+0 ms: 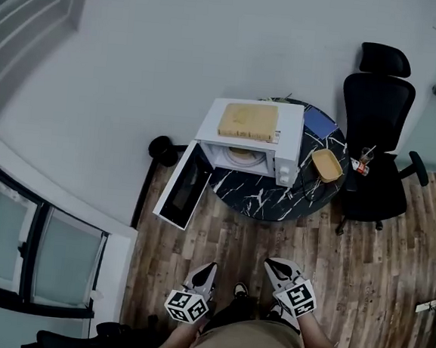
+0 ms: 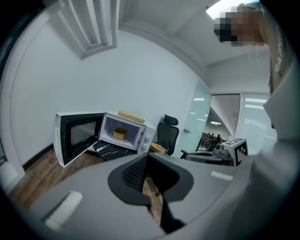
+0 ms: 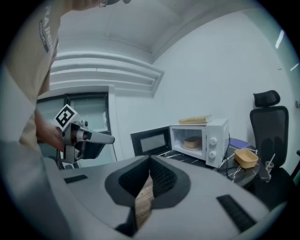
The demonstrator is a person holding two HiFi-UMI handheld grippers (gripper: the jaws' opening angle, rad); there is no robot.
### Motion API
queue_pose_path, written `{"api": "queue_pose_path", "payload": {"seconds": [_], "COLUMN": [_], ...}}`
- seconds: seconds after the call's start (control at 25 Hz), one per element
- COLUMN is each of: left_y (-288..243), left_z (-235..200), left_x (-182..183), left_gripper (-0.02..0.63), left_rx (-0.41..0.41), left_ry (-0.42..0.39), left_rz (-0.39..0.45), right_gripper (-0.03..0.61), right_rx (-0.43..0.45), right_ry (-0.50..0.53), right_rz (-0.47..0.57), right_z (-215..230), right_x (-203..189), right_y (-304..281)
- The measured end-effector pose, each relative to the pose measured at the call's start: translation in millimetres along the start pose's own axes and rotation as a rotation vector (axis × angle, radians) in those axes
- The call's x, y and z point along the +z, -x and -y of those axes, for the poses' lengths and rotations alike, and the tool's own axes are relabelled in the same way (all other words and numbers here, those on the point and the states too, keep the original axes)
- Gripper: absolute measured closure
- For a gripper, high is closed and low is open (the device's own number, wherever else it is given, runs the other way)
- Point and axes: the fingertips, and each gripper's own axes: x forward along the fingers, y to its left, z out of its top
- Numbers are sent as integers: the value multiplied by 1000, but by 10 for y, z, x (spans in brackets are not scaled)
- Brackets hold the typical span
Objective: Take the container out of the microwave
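Note:
A white microwave [image 1: 244,138] stands on a round black marble table [image 1: 276,201] with its door [image 1: 183,185] swung wide open to the left. A tan round container [image 1: 242,155] sits inside on the turntable; it also shows as the container [image 2: 120,134] in the left gripper view and the container [image 3: 192,142] in the right gripper view. My left gripper [image 1: 210,269] and right gripper [image 1: 274,265] hang side by side over the wooden floor, well short of the table. Both are shut with nothing held.
A second tan container [image 1: 327,164] rests on the table's right side, near a blue item [image 1: 319,124]. A flat tan board [image 1: 247,121] lies on top of the microwave. A black office chair [image 1: 372,145] stands right of the table. Glass panels [image 1: 15,243] line the left.

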Motion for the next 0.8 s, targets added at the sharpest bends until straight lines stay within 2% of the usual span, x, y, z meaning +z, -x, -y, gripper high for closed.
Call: {"api": "queue_pose_path", "payload": {"seconds": [0.08, 0.24, 0.4, 0.52, 0.68, 0.8], "left_y": [-69, -221, -424, -591, -856, -1007], "left_z": [-156, -433, -682, -845, -1047, -1067], "left_x": [103, 367, 574, 685, 791, 850], "left_gripper": [606, 606, 606, 606, 606, 606], "left_rx": [-20, -51, -117, -149, -167, -211], "left_ry": [0, -74, -127, -156, -167, -173], "left_rz": [5, 27, 28, 30, 33, 34], "right_gripper": [569, 569, 569, 569, 569, 569], "right_rx": [-21, -39, -71, -142, -281, -303], "right_ry": [-12, 3, 25, -1, -66, -58], "right_rz": [-3, -1, -15, -18, -8, -40], "right_z": [3, -20, -38, 58, 246, 307], "right_x": [94, 274, 385, 402, 414, 416], "right_y": [-160, -457, -791, -981, -1105, -1170]}}
